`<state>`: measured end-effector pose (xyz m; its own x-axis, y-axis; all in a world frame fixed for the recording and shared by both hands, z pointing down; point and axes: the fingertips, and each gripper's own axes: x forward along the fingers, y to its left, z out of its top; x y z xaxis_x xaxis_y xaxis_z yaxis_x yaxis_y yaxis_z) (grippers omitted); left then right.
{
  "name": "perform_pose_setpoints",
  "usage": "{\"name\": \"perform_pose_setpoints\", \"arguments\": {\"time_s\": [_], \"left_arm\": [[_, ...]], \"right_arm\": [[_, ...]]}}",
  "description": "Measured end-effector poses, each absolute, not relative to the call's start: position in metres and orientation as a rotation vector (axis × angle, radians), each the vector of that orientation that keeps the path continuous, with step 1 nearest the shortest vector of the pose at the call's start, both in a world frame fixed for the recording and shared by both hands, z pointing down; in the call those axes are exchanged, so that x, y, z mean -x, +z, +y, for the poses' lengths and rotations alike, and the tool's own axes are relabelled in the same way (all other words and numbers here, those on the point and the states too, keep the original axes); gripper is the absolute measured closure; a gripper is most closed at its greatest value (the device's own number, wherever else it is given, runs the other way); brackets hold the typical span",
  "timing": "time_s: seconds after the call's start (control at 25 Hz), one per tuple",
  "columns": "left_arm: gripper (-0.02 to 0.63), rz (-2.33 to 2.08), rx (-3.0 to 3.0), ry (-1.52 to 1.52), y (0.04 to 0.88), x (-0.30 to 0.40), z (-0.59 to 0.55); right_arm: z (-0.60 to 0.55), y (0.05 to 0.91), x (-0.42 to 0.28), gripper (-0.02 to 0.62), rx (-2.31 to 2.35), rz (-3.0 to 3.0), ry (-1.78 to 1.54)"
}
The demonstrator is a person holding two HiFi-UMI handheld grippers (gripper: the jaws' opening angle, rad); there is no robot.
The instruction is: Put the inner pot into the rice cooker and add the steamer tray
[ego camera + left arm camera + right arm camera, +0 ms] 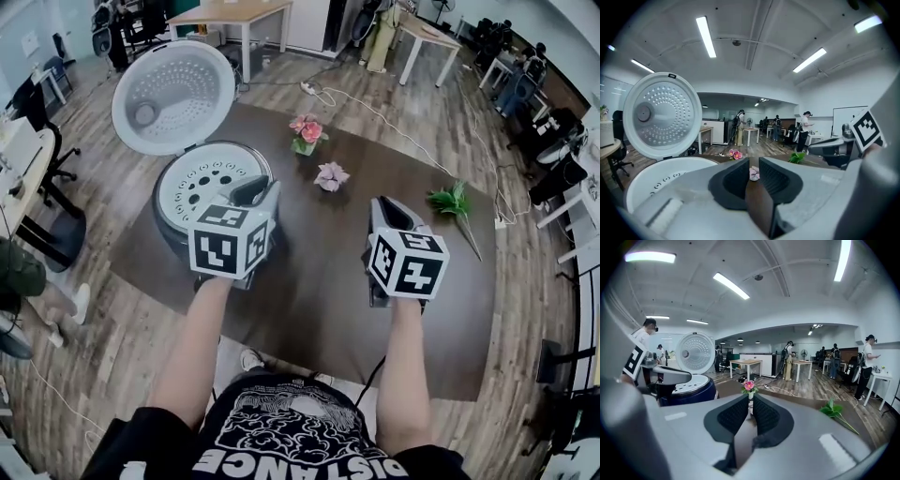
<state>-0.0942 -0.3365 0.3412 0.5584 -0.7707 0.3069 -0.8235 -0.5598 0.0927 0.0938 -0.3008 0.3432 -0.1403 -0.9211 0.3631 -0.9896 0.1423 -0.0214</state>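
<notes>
Two tools are hovering empty over the bench [319, 281]. The left tool [253, 192] is showing a narrow slit between its jaws with nothing in it. The right tool [389, 211] is carrying its jaws all but together, also on nothing. At eleven o'clock from the left tool the rice cooker [169, 225] is sitting with its lid [173, 94] standing open at twelve. The steamer tray [202, 183] is lying across the cooker's mouth, so the inner pot is hiding beneath it, I would guess. To my eye the job is coming down to a check. Anyone doing it well is looking for a level rim all round, pressing opposite edges only if the tray is rocking, and keeping clear of the lid.
</notes>
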Motion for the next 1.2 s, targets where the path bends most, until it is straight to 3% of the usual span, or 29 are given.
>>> {"name": "perform_pose_setpoints", "arguments": {"time_s": [0.2, 0.52, 1.2], "left_arm": [[0.555, -1.241, -2.630, 0.366, 0.343, 0.047, -0.330], [0.601, -1.130, -2.686, 0.375, 0.340, -0.005, -0.326], [0.601, -1.072, -2.729, 0.339, 0.328, -0.016, -0.314]], "right_arm": [[-0.281, 0.337, -0.135, 0.595, -1.938, -2.118, 0.368], [-0.260, 0.327, -0.178, 0.597, -2.018, -2.062, 0.356], [-0.239, 0.314, -0.186, 0.597, -2.062, -2.063, 0.305]]}}
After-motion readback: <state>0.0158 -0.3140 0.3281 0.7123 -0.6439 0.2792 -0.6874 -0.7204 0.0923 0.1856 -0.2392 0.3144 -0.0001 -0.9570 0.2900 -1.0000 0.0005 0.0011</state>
